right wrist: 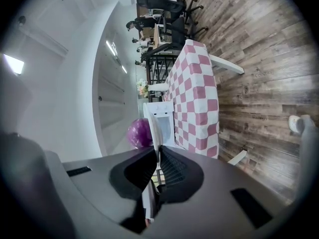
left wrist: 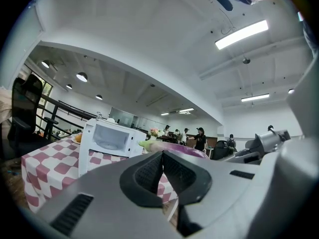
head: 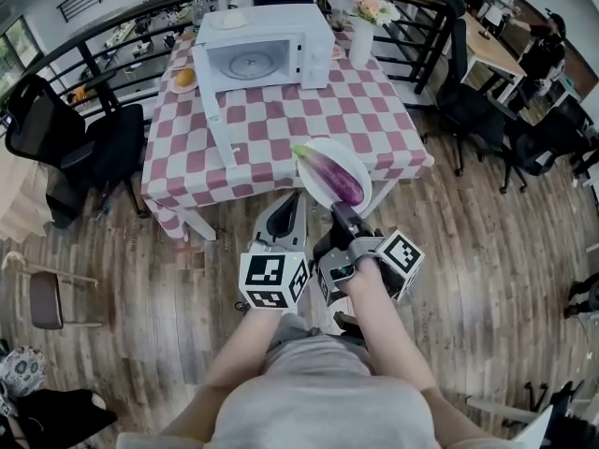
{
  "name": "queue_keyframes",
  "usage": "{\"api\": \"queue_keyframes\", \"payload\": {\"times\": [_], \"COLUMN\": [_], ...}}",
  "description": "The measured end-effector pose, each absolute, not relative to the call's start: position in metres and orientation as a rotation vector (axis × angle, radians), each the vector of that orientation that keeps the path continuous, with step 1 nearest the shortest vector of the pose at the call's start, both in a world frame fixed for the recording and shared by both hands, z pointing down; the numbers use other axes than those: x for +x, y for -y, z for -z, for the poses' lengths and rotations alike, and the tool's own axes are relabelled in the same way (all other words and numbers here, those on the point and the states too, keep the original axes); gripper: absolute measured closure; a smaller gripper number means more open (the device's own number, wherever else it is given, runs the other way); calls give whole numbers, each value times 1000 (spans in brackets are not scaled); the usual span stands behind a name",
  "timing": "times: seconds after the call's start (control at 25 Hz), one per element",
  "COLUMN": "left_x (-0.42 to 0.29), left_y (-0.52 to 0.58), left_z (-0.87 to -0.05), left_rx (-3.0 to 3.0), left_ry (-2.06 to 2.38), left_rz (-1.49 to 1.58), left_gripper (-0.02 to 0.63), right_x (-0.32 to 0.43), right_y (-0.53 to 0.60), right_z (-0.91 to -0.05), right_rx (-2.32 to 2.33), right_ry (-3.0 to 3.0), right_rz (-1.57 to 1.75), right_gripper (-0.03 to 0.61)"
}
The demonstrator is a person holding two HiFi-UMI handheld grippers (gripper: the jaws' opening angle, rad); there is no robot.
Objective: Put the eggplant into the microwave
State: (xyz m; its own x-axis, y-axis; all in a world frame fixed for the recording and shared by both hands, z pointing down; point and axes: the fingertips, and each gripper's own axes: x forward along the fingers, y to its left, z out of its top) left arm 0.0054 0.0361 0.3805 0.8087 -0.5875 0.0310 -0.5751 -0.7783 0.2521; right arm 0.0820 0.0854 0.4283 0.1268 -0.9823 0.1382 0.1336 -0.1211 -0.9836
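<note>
Purple eggplant (head: 337, 178) on plate (head: 350, 157); right gripper view shows right tool (right wrist: 157, 151) pinching rim; left tool (left wrist: 162, 158) closed, empty.

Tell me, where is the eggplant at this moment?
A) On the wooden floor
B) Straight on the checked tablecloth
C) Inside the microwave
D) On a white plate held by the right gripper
D: the eggplant lies on a white plate whose near rim is clamped between the jaws of the right gripper, and the microwave beyond stands open without it.
</note>
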Motion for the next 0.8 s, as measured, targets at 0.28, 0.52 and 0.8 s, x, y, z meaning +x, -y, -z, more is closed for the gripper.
{"api": "queue_keyframes", "payload": {"times": [0.28,0.52,0.8], "left_x": [14,18,16], "left_y": [18,55,75], "left_z": [-384,-388,-404], "left_rx": [2739,2735,2705], "left_ry": [900,887,904], "left_rz": [57,55,24], "left_gripper": [608,607,609], "right_x": [90,94,99], "right_y": [-31,12,35], "right_z": [-432,-435,-441], "right_rx": [-1286,-1285,-1281], "right_ry": [-951,-941,-951], "right_rz": [1276,1273,1285], "right_gripper": [540,540,541]}}
